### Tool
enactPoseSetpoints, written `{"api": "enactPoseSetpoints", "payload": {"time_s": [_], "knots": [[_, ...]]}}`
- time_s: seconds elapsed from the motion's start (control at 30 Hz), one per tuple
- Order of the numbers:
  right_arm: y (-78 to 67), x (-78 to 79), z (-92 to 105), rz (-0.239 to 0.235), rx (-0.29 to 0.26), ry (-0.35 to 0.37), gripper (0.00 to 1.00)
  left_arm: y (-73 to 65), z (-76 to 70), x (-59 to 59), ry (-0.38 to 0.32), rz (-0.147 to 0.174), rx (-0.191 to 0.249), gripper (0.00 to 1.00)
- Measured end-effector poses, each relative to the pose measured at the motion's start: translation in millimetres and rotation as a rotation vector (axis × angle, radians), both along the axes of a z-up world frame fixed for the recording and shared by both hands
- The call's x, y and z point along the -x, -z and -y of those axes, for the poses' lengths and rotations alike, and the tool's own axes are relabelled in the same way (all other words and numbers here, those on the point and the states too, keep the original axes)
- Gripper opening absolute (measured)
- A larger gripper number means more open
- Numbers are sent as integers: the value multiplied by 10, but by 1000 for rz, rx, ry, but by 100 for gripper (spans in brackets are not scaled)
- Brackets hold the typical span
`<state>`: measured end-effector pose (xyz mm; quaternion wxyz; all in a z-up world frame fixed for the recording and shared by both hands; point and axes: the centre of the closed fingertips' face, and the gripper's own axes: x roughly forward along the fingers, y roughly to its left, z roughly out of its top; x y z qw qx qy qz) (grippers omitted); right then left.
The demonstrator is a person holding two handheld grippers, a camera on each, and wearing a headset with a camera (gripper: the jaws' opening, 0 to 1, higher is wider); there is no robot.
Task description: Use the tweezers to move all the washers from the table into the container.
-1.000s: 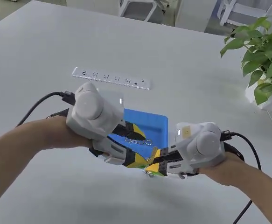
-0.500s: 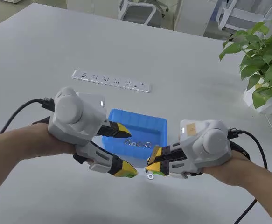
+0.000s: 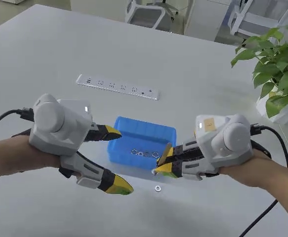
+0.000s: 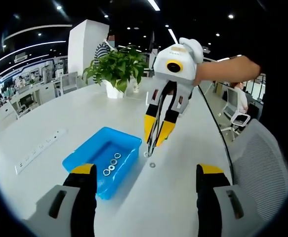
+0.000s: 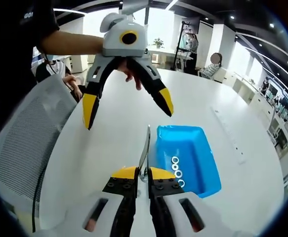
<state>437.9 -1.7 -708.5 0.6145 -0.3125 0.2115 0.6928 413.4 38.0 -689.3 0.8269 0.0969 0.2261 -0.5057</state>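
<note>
A blue container (image 3: 166, 132) sits mid-table with several washers (image 3: 144, 154) lying in a row inside it. One loose washer (image 3: 157, 188) lies on the table just in front of it. My right gripper (image 3: 161, 165) is shut on the tweezers (image 5: 146, 148), whose tips hang over the table at the container's near right corner, a little above the loose washer (image 4: 152, 165). My left gripper (image 3: 117, 160) stands open at the container's left side, holding nothing. In the right gripper view the left gripper (image 5: 128, 112) faces me with its jaws spread wide.
A white power strip (image 3: 117, 86) lies beyond the container. A potted plant (image 3: 277, 64) stands at the table's right edge. Cables trail from both grippers. A mesh chair (image 5: 30, 148) is near the table's front edge.
My left gripper has drawn away to the left from the right one, and its jaws have spread. The loose washer now shows on the table. The right gripper has risen slightly.
</note>
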Motion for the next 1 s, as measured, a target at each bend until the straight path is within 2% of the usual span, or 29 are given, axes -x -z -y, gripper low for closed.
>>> {"api": "enactPoseSetpoints", "payload": {"time_s": [0.17,0.27,0.43,0.73,1.0], "knots": [[-91,-90,-36,14,-16,0,8,5,-72,10,-22,-6,-5,97],[-133,-148,-60,26,-20,1,8,-20,-112,23,-37,-2,8,99],[-172,-258,-114,47,-26,-4,8,-21,-156,47,-46,-5,11,99],[-116,-442,-170,65,-21,-7,9,-45,-233,68,-64,-5,19,99],[16,-604,-176,74,-8,3,9,-65,-293,59,-83,-3,31,99]]}}
